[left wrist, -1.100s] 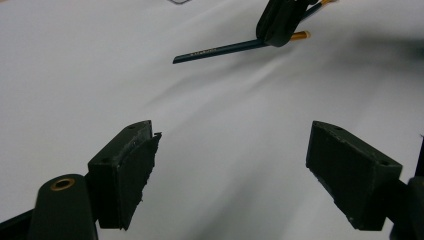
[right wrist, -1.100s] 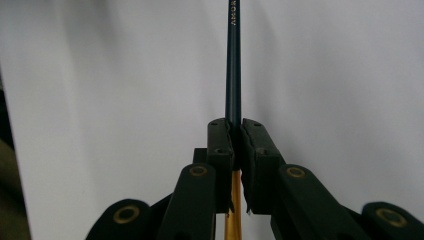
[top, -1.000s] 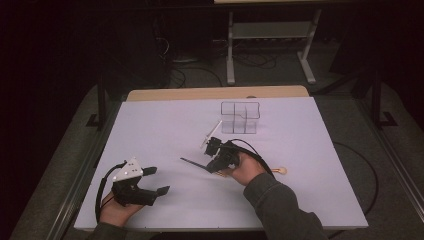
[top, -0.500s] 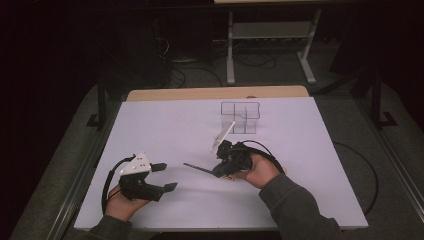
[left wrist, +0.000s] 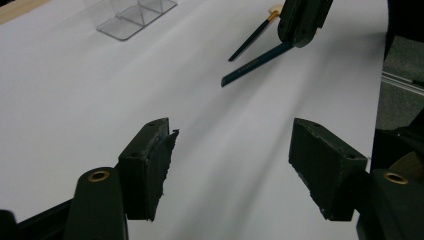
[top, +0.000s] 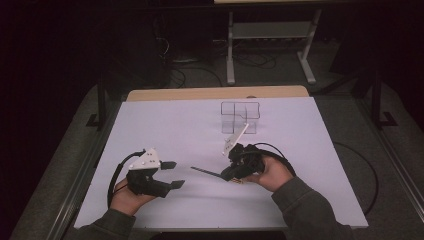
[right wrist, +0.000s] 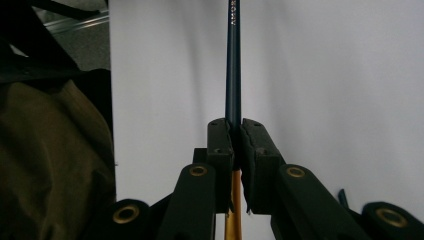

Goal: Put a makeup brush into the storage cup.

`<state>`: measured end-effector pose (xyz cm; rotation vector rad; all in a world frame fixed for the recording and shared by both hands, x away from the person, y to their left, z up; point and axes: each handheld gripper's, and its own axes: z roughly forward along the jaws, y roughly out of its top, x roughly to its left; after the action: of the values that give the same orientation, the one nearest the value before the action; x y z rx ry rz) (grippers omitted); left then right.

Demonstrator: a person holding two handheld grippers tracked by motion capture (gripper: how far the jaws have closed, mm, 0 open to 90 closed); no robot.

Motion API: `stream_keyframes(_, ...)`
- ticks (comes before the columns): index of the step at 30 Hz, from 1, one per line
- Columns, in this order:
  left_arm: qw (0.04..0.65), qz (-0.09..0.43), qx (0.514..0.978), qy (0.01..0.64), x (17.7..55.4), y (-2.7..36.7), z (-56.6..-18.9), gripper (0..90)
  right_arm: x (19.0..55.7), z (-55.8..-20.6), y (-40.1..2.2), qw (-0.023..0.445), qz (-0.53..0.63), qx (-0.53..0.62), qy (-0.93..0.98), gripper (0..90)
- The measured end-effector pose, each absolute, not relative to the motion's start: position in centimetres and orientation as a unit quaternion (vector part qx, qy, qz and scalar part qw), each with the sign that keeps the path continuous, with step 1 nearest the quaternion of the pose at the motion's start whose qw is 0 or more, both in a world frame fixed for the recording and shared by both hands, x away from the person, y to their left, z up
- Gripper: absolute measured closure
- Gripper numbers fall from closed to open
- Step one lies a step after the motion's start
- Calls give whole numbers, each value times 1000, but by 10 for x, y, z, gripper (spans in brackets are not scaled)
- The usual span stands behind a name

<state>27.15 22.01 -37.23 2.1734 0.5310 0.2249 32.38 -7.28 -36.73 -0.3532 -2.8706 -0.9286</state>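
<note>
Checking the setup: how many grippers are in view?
2. Left gripper, front left, its empty jaws have just been closing; right gripper, right of centre, shut on a dark pencil.

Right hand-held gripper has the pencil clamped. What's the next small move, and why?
Probably carry the pencil toward the clear compartment organizer. The right hand-held gripper is shut on it, and the organizer stands apart, farther up the white table.

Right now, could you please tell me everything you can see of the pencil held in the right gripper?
The pencil is slim and dark blue, with pale lettering along its shaft and a golden-yellow band near its rear end. The right gripper clamps it between shut pads, and its long front part sticks out above the white table sheet, pointing toward the person's left.
</note>
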Motion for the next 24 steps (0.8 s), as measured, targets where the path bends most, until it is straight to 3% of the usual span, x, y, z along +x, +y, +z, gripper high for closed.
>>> stream_keyframes(24,431,46,881,190,282,199,-367,453,318,-367,-73,56,-312,-88,-944,829)
